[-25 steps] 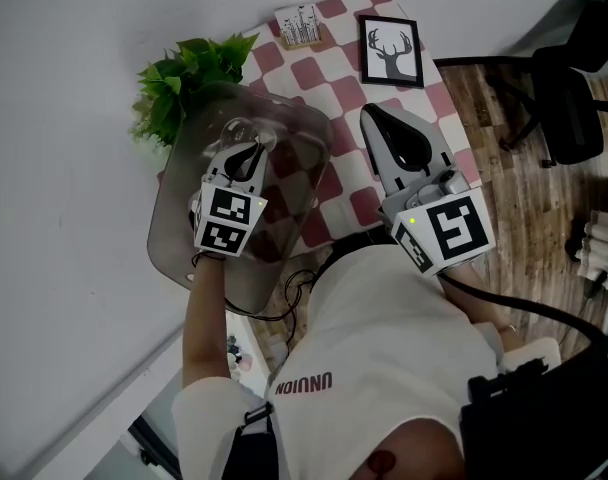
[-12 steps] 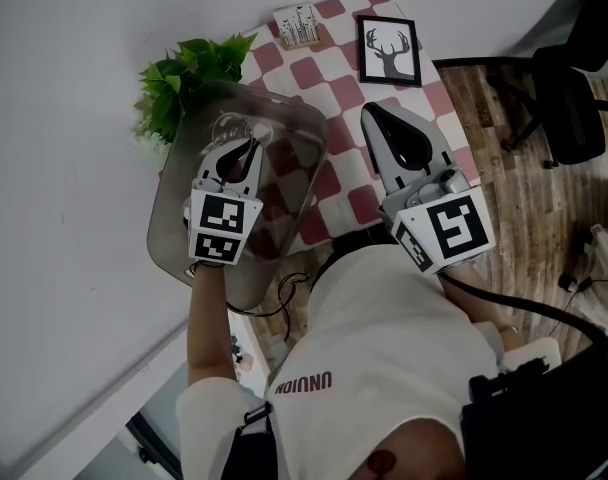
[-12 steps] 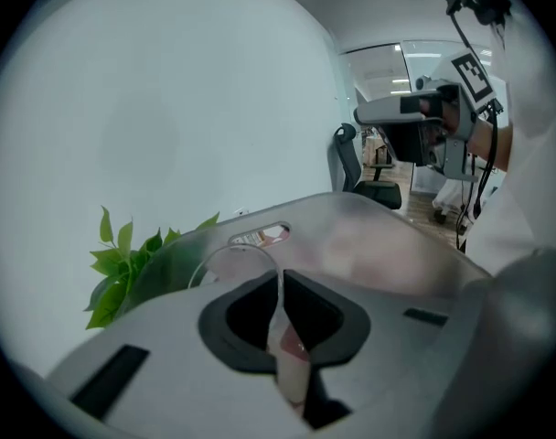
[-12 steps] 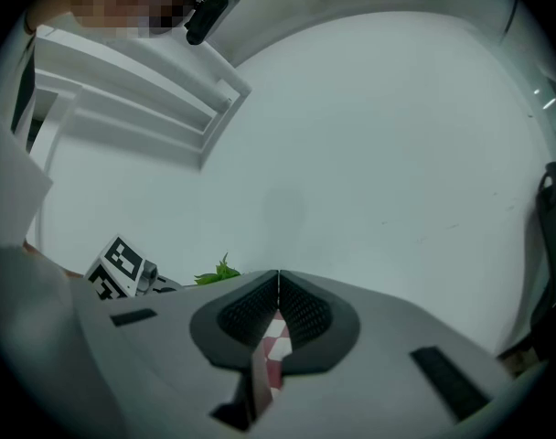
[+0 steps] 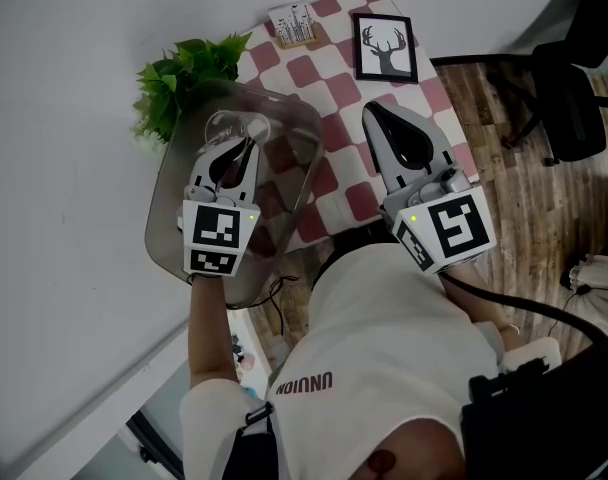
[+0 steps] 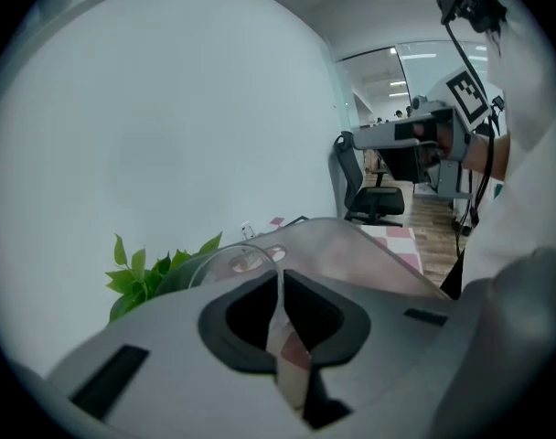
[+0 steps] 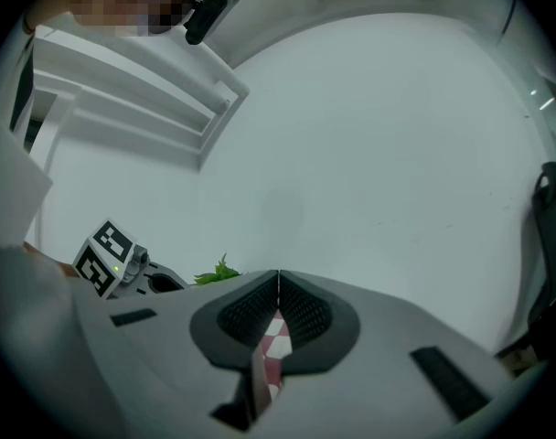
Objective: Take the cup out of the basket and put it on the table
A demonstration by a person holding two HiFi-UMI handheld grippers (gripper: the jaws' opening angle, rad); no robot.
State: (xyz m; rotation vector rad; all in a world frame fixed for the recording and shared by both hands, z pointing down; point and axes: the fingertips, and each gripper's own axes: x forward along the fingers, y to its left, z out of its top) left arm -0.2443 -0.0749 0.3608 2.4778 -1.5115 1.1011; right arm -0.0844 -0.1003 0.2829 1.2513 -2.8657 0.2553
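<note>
A clear glass cup (image 5: 233, 128) hangs over the translucent grey basket (image 5: 167, 181) at the table's left end. My left gripper (image 5: 247, 145) is shut on the cup's thin rim. In the left gripper view that rim (image 6: 225, 262) curves away to the left of the jaws (image 6: 280, 278), and the basket's (image 6: 374, 256) wall lies below and beyond. My right gripper (image 5: 370, 112) hovers over the red-and-white checked table (image 5: 334, 88), shut with nothing in it. The right gripper view shows its jaws (image 7: 278, 278) pressed together, with a pale wall ahead.
A green plant (image 5: 180, 76) stands just behind the basket. A framed deer picture (image 5: 386, 48) and a small card stand (image 5: 294, 24) sit at the table's far end. An office chair (image 5: 572, 98) stands on the wood floor to the right.
My left gripper has risen with the cup, which now sits higher above the basket. The right gripper has stayed where it was.
</note>
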